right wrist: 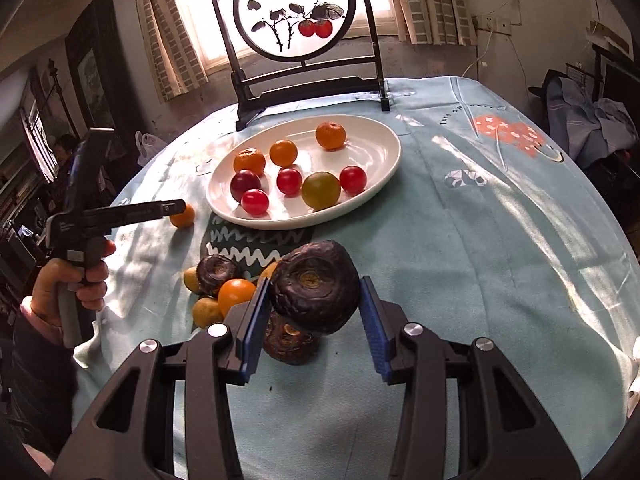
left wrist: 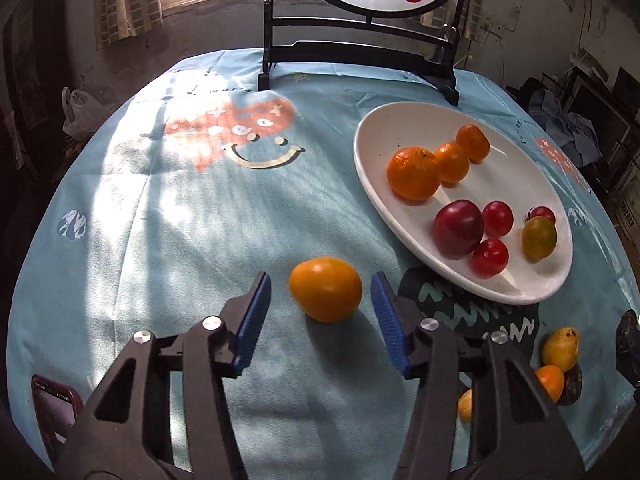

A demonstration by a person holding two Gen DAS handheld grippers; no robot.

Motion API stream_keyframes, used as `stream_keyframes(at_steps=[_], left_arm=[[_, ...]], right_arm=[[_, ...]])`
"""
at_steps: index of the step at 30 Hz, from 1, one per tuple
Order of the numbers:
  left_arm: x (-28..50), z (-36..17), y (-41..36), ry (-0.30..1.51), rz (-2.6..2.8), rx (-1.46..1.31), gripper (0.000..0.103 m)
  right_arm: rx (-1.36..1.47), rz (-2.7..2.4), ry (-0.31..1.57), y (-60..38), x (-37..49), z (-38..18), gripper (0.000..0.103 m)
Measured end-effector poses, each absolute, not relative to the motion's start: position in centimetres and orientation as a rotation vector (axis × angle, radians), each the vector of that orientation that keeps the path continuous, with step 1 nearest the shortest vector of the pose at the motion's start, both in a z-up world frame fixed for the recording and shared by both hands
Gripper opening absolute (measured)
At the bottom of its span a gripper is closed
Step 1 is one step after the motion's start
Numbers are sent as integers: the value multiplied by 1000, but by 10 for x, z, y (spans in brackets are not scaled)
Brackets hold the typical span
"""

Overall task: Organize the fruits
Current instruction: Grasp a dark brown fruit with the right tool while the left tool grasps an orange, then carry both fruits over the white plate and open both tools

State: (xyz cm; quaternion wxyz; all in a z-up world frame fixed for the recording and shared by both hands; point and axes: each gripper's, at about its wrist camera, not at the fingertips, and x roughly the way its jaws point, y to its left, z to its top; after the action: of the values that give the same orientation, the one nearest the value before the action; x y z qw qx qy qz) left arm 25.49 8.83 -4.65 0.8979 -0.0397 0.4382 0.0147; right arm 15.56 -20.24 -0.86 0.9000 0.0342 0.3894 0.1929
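Note:
A white oval plate (left wrist: 532, 288) (right wrist: 384, 160) holds three oranges, several red fruits and one green-yellow fruit. My left gripper (left wrist: 320, 300) is open, its blue pads on either side of an orange fruit (left wrist: 326, 289) lying on the blue cloth; the pads do not touch it. That fruit also shows in the right wrist view (right wrist: 183, 216). My right gripper (right wrist: 314, 300) is shut on a dark wrinkled fruit (right wrist: 316, 286), held above another dark fruit (right wrist: 288, 342) on the cloth. A small pile of yellow, orange and dark fruits (right wrist: 218, 284) (left wrist: 558, 364) lies to its left.
A black wooden stand with a round painted screen (right wrist: 296, 12) (left wrist: 360, 40) stands at the table's far edge behind the plate. A phone (left wrist: 54, 404) lies at the near left. The round table's cloth (right wrist: 480, 240) drops off at the edges.

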Motion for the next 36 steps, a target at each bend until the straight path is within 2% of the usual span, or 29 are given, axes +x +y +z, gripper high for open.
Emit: stream_keyframes(at_steps=[3, 20, 30, 36], left_arm=[[259, -57, 86, 936, 25, -71, 44], [263, -63, 76, 939, 72, -3, 42], [245, -28, 78, 833, 58, -83, 41], [242, -2, 49, 750, -41, -132, 42]], right_arm=[[65, 414, 807, -198, 154, -7, 45], [73, 438, 797, -196, 149, -5, 45], [87, 475, 738, -199, 156, 9, 45], [150, 494, 679, -197, 204, 16, 45]])
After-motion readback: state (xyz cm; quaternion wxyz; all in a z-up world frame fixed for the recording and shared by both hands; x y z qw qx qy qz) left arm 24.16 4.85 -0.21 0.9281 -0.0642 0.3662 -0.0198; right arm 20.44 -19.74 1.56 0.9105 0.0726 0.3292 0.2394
